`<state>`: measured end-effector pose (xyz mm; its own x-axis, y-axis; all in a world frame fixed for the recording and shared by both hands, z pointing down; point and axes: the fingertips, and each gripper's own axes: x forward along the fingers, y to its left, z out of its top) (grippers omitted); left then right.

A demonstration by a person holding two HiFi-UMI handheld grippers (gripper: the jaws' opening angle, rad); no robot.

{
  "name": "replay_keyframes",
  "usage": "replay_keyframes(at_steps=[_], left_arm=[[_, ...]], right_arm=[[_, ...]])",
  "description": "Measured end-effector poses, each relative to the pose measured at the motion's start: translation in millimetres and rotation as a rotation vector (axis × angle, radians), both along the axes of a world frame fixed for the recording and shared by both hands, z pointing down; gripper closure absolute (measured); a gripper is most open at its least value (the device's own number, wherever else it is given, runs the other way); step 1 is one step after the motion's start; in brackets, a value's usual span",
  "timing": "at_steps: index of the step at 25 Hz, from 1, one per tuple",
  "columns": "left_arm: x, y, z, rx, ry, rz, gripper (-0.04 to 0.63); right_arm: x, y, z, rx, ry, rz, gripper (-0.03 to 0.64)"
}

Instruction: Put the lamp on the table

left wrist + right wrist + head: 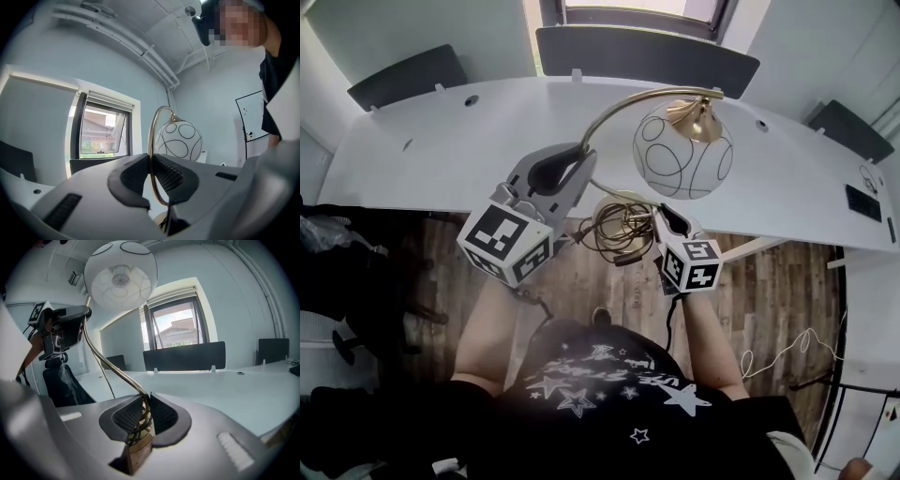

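On the lamp (675,161), I read the curved stem (637,97) as polished brass-coloured metal, glossy, and the globe shade (698,173) as smooth frosted white glass with thin dark lines. The table (441,159) is smooth matt white; the floor (769,291) shows wood-grain planks. The left gripper (581,155) and right gripper (661,214) have matt grey plastic shells and black ribbed pads (136,176)

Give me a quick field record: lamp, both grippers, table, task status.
lamp: white globe shade on a curved brass arm, held in the air
cord: coiled under the lamp
left gripper: shut on the brass arm
right gripper: shut on the lamp's lower stem, cord strands between the jaws too
table: white, ahead of the person
status: lamp not yet set down
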<state>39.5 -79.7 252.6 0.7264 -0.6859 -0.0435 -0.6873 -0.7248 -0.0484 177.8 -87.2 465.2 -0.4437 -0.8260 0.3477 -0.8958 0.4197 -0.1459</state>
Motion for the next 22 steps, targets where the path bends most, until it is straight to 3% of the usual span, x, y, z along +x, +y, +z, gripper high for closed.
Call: replay_keyframes(at_steps=[10, 22], left_arm=[[-15.1, -48.0, 9.0, -0.020, -0.012, -0.018, 0.551], [-41.0, -162.6, 14.8, -0.031, -0.008, 0.026, 0.551]], right_arm=[[-17.1, -45.0, 9.4, -0.025, 0.009, -0.019, 0.572], [-44.5, -144.1, 16.5, -0.062, 0.036, 0.010, 0.572]])
